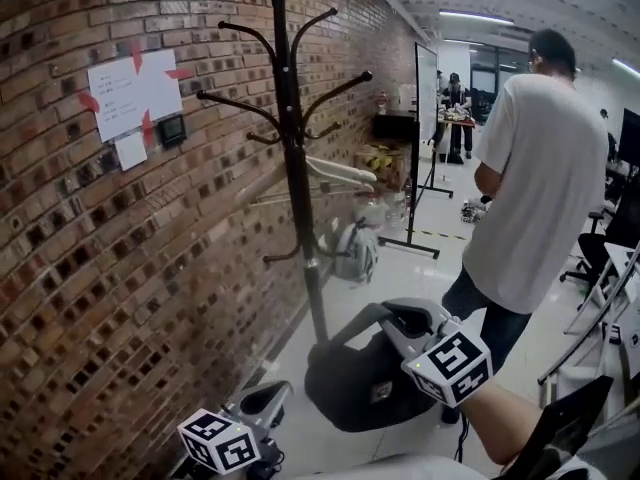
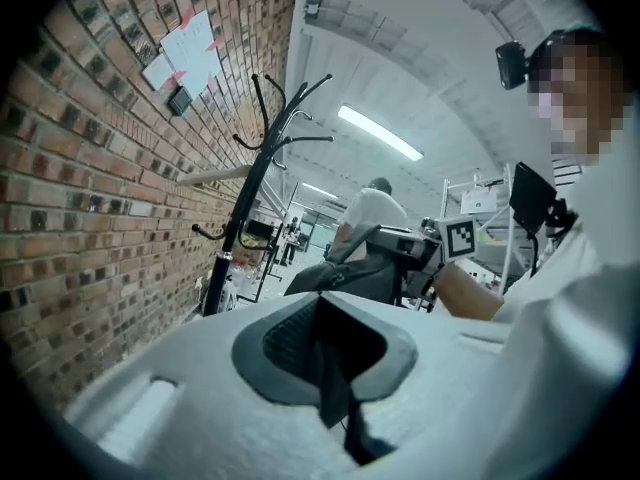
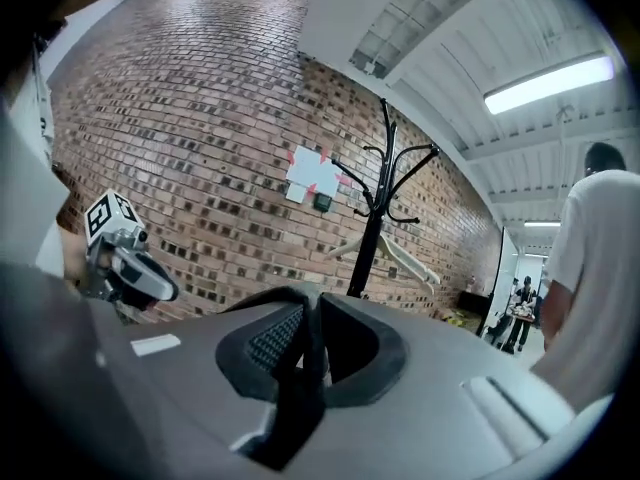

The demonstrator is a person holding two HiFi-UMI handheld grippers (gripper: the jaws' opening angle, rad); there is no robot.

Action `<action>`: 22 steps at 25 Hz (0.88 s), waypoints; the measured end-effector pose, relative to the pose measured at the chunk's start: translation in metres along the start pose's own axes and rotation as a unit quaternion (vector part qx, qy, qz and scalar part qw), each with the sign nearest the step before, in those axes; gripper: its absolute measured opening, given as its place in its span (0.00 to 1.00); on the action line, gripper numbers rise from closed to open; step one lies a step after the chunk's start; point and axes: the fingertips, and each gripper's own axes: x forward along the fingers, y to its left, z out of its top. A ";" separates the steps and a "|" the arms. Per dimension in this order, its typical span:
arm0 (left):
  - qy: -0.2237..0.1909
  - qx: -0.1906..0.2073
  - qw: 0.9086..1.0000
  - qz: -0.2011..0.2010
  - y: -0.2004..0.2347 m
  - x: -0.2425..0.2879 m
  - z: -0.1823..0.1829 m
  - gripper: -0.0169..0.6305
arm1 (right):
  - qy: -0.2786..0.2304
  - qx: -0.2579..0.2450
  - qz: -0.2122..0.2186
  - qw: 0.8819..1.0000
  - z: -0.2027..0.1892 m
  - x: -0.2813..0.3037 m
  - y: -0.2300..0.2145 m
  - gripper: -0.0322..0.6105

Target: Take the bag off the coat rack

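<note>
The black coat rack (image 1: 290,148) stands against the brick wall, and its upper hooks are bare. It also shows in the left gripper view as the rack (image 2: 250,183) and in the right gripper view as the rack (image 3: 375,228). A black bag (image 1: 365,383) hangs by its strap from my right gripper (image 1: 392,318), low beside the rack's pole and off the hooks. In the right gripper view the gripper (image 3: 305,343) is shut on the dark strap. My left gripper (image 1: 268,400) sits low at the left, apart from the bag (image 2: 345,278), jaws together on nothing.
A person in a white T-shirt (image 1: 535,168) stands close on the right. A white hanger (image 1: 340,173) hangs on the rack. A grey backpack (image 1: 355,253) lies on the floor behind it, near a whiteboard stand (image 1: 425,118). Chairs (image 1: 600,298) crowd the right edge.
</note>
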 end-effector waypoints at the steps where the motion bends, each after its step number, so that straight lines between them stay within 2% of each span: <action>1: 0.005 0.000 1.000 -0.002 -0.007 -0.002 -0.007 0.03 | 0.002 0.002 0.004 1.000 -0.009 -0.012 0.012 0.10; 8: 0.010 0.041 0.999 -0.029 -0.060 -0.031 -0.024 0.03 | 0.004 0.006 -0.004 1.000 -0.030 -0.100 0.093 0.10; 13: 0.020 0.034 0.997 -0.059 -0.101 -0.091 -0.052 0.03 | 0.033 0.038 -0.034 0.998 -0.047 -0.154 0.148 0.10; 17: 0.027 0.027 0.998 -0.056 -0.115 -0.150 -0.080 0.03 | 0.049 0.059 -0.054 0.996 -0.057 -0.189 0.197 0.10; 22: 0.035 0.028 0.997 -0.057 -0.135 -0.204 -0.103 0.03 | 0.056 0.074 -0.059 0.994 -0.057 -0.217 0.253 0.10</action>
